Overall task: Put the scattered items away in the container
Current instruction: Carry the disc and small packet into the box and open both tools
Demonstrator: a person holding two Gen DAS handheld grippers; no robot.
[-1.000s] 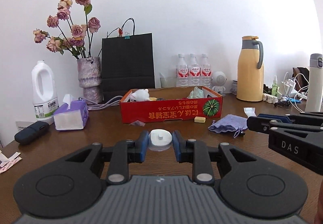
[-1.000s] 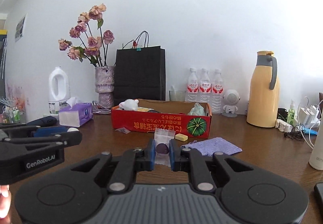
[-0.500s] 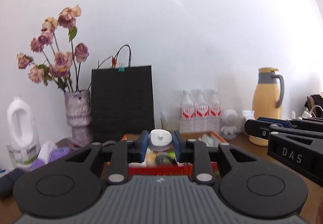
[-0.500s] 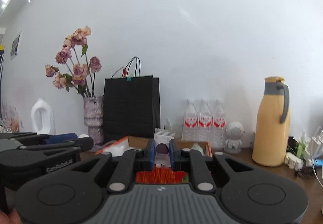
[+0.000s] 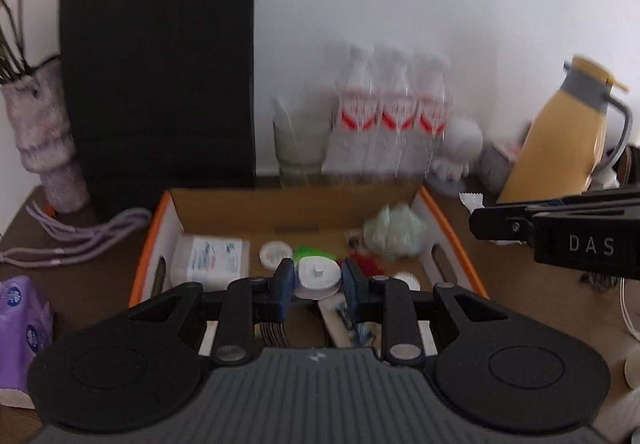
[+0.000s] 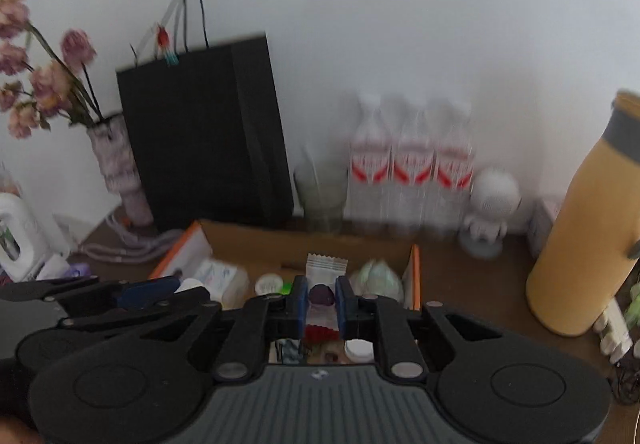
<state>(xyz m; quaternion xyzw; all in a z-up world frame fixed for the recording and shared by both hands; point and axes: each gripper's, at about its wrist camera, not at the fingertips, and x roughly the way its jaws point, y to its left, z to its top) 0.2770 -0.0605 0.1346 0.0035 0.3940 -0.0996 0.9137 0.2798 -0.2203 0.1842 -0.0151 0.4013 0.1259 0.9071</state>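
Our left gripper is clenched on a round white plastic cap with a small stub on top, blue finger pads pressed to both its sides. Our right gripper is clamped on a clear sachet with a dark purple lump inside, zigzag top edge sticking up above the fingers.

Both loads hang over the open cardboard box with orange-edged side flaps, inside its walls, not resting on the floor as far as we can tell. In the box: white wipes packet at the box's left side, small round white lid next to it, bright green scrap just behind the cap, crumpled pale green wad toward the right wall, red bristly thing near it, another white ribbed disc right of the left fingers. Blurred, details poor.

Right gripper's black body marked DAS crosses above the box's right wall in the left view, close to the left tool.

Behind the box: black paper bag at its back-left corner, cloudy glass, three water bottles with red labels, white robot figurine, tan thermos jug well right. Left of the box: lilac cords, fuzzy vase, purple tissue pack. Brown table shows bare right of the box; box floor shows bare near the back wall.
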